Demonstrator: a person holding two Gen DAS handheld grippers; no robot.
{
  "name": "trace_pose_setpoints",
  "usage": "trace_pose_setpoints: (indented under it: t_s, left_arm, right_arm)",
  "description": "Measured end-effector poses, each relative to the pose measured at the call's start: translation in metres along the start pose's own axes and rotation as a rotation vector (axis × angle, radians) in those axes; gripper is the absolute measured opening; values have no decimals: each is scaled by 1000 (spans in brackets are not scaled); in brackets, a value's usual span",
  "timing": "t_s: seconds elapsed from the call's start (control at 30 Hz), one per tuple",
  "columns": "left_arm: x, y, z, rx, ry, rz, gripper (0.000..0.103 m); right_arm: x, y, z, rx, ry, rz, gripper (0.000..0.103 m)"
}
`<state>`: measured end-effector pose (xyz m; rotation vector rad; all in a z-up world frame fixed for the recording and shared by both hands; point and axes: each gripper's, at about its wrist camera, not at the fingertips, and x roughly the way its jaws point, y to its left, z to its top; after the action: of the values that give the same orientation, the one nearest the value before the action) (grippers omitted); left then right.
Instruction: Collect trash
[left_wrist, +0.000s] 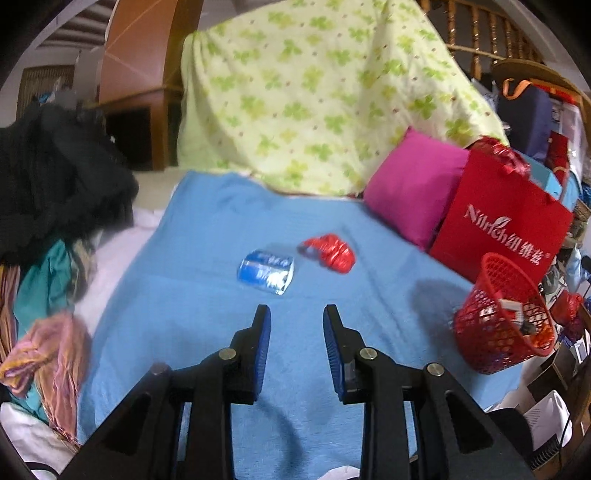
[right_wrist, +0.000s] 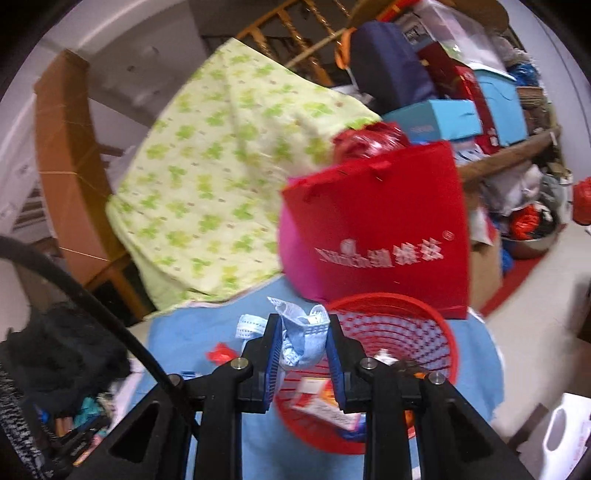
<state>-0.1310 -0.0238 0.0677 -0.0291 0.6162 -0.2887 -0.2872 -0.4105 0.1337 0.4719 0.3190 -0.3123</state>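
Left wrist view. The left hand-held gripper sits at the lower centre of the frame with its jaws apart at a moderate width and nothing between them. It hovers over the blue bed cover. Two pieces of trash lie ahead of it, above the fingertips in the frame: a blue-and-white wrapper just left of centre, and a crumpled red wrapper just right of centre and slightly farther off. The two lie near each other but apart. The blue-and-white wrapper has its long axis roughly across the frame, tilted down to the right, so it lies crosswise to the fingers. The red mesh basket stands at the right edge of the frame, with trash already in it, just below a red paper bag.

Right wrist view. The right hand-held gripper is closed on a crumpled light blue face mask, whose pleats and strap spill out above and to the left of the fingertips. The red mesh basket lies directly ahead and below, its rim just right of the fingertips.

Judgement: the mask appears ready to be released into the basket once carried slightly right over the opening. The left gripper is the nearer one for both remaining wrappers.
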Motion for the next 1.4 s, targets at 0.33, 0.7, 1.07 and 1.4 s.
trace_pose_setpoints:
  t_s: [0.33, 0.7, 1.07, 1.4]
  left_arm:
    - [48, 36, -18, -67, 95, 79, 68]
    - [80, 41, -41, -48, 165, 122, 69]
    - [134, 72, -32, -85, 239, 192, 75]
    - [187, 87, -26, -134, 282, 208, 75]
  right_arm:
    - [47, -16, -19, -36, 15, -104, 72]
    - [56, 82, -57, -262, 54, 359, 72]
    - [126, 132, -158, -437, 386, 416, 72]
    - [168, 143, -182, -494, 472, 365, 72]
